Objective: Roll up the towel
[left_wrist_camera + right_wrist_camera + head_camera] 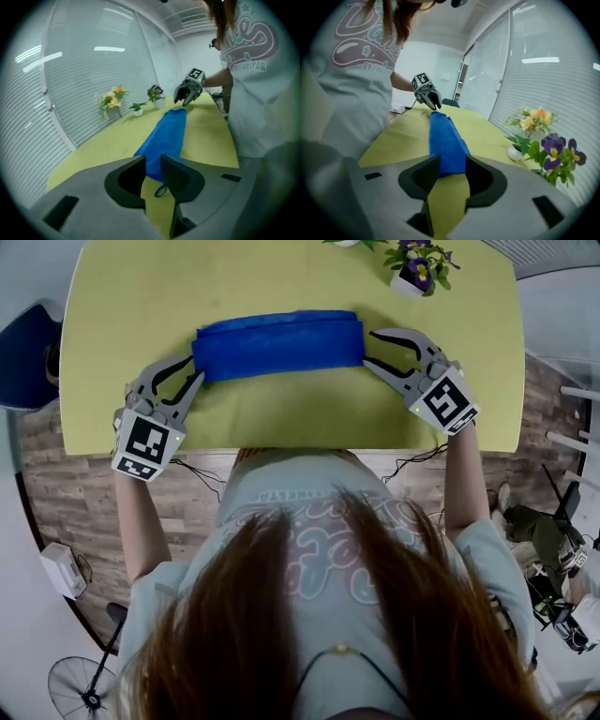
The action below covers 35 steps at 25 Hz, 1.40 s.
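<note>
A blue towel (278,343) lies as a long, thick, folded band across the yellow-green table (281,413). My left gripper (195,369) is at its left end and my right gripper (369,349) at its right end. In the left gripper view the jaws (153,161) stand a little apart; the towel's end (164,136) and its small hanging loop (161,191) lie just past the tips, with bare table in the gap. In the right gripper view the jaws (452,161) stand wider, with the towel's end (446,140) at their tips and not pinched.
A pot of purple flowers (417,268) stands at the table's far right, behind the towel. Along the window side are an orange bouquet (534,119) and a small green plant in a white pot (516,151). The table's near edge runs against the person's body.
</note>
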Motion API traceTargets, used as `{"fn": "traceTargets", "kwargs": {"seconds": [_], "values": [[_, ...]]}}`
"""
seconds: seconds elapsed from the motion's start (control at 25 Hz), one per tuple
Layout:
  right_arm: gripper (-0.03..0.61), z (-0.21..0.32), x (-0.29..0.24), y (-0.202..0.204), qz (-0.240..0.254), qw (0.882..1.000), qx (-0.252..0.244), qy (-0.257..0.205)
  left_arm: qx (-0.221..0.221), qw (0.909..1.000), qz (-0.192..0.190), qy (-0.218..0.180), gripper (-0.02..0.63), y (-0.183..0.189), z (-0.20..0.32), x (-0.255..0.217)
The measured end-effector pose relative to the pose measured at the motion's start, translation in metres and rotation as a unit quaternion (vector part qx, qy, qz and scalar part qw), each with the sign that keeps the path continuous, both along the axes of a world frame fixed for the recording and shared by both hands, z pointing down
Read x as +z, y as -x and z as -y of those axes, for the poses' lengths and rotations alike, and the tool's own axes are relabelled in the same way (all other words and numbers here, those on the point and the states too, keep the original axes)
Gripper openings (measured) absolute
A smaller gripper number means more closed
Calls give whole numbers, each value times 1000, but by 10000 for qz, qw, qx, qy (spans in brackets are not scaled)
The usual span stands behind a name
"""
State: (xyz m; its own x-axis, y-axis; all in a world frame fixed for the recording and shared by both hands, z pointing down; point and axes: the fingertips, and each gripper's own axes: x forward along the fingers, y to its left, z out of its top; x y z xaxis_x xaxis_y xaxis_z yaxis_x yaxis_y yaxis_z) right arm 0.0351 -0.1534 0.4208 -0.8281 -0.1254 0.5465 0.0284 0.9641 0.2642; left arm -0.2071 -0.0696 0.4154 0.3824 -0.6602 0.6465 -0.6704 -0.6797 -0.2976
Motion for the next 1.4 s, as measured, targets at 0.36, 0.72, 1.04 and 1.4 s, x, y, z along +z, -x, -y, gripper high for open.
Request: {"fn": "traceTargets", "kwargs": {"seconds": [0.36,0.72,1.04,1.4], "values": [[158,-27,26,13,-452,9965,-627,-311,754,9940,635,476,71,-28,-21,40],[75,-25,36,11,-573,9946,-707,-506,721,9924,723,681,91,-22,-24,45],[21,-27,36,-1,-594,9935,-655,-720,517,9959,491,558,20,-17,-28,40],[21,-34,39,-16,-307,9950,-271,906,163,9948,-36,1005,20,-24,-40,44]]}}
